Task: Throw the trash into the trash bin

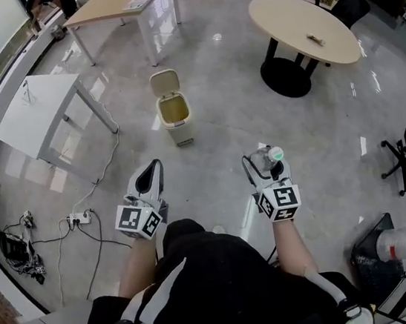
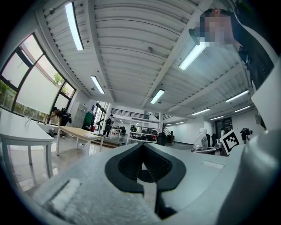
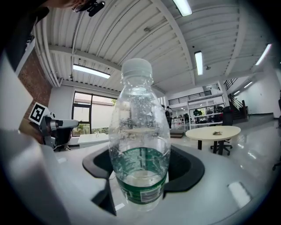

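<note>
Clear plastic, beaded with droplets inside, makes up the bottle (image 3: 139, 132), the trash in question. It has a white screw cap and a green label round its lower body. A pale patch with fine print sits on that label, but the lettering is too small to read and no brand can be made out. The only other markings are the black-and-white square patterns on each marker cube (image 1: 280, 202).

The right gripper (image 1: 267, 167) has its jaws spread wide and pinches the bottle at the label band. A dark pad presses on either side, and the bottle stands upright with its cap on top. The left gripper (image 1: 151, 174) has its jaws pressed together with nothing between them, the black pads meeting along a seam. Both grippers are held out in front of the person, side by side and well apart, above the glossy grey floor (image 1: 227, 117).

The trash bin (image 1: 175, 118) is cream, stands on the floor ahead of the grippers, and has its lid (image 1: 165, 82) tipped up and open. It lies between a white table (image 1: 35, 114) on the left and a round table (image 1: 304, 27) on the right, apart from both. The bottle is well short of the bin. A power strip (image 1: 81, 219) with trailing cables lies on the floor near the left gripper.
</note>
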`<state>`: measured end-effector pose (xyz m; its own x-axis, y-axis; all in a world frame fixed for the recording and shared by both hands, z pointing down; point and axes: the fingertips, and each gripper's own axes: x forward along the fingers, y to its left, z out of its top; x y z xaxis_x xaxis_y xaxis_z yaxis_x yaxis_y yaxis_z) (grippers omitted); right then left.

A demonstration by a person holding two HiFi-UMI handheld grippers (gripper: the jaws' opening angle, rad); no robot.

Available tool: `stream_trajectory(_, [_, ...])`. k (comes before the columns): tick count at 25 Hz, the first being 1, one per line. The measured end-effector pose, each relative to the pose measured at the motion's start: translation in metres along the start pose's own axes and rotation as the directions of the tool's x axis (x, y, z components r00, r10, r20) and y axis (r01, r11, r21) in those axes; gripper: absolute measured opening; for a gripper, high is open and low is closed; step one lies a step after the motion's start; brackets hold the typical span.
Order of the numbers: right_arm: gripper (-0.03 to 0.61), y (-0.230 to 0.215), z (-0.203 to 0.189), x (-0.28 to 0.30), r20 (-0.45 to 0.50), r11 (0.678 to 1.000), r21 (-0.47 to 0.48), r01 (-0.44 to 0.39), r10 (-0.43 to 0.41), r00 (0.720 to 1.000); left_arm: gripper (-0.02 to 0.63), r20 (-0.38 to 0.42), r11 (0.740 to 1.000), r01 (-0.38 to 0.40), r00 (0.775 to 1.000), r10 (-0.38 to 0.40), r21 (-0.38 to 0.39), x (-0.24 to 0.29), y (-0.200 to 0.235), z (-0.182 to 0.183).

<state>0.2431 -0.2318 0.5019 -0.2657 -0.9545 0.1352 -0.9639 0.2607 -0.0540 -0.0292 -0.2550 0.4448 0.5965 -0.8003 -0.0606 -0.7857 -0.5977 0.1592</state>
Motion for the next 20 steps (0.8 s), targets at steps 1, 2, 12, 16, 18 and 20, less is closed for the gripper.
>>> stream_trajectory(1, [0.327,-0.002,-0.003,0.004,-0.009,1.000,0.009,-0.007,0.007,1.000,0.000,-0.008,1.000,-0.003,1.000,0.003,0.000,0.003,-0.001,-0.002])
stream_trajectory(2, [0.327,-0.003,-0.007,0.009,-0.020,1.000,0.021,-0.014,0.015,1.000,0.002,-0.018,1.000,-0.008,1.000,0.008,0.000,0.005,-0.001,-0.004])
stream_trajectory(12, [0.327,0.003,0.000,0.088,-0.031,0.997,0.005,-0.078,0.078,0.996,0.000,-0.001,0.997,-0.077,0.997,0.077,-0.003,0.036,0.059,-0.008])
stream_trajectory(16, [0.328,-0.001,0.021,0.125,0.015,0.997,0.019,-0.073,0.073,0.997,0.002,0.015,0.997,-0.079,0.997,0.079,-0.009,0.066,0.098,0.000])
stream_trajectory(18, [0.328,-0.006,0.029,0.143,0.025,0.998,0.033,-0.060,0.059,0.998,0.002,0.033,0.998,-0.070,0.997,0.070,0.000,0.081,0.115,0.011])
stream_trajectory(20, [0.328,-0.007,0.038,0.163,0.033,0.998,0.028,-0.060,0.059,0.998,0.001,0.057,0.998,-0.069,0.996,0.068,0.014,0.093,0.131,0.025])
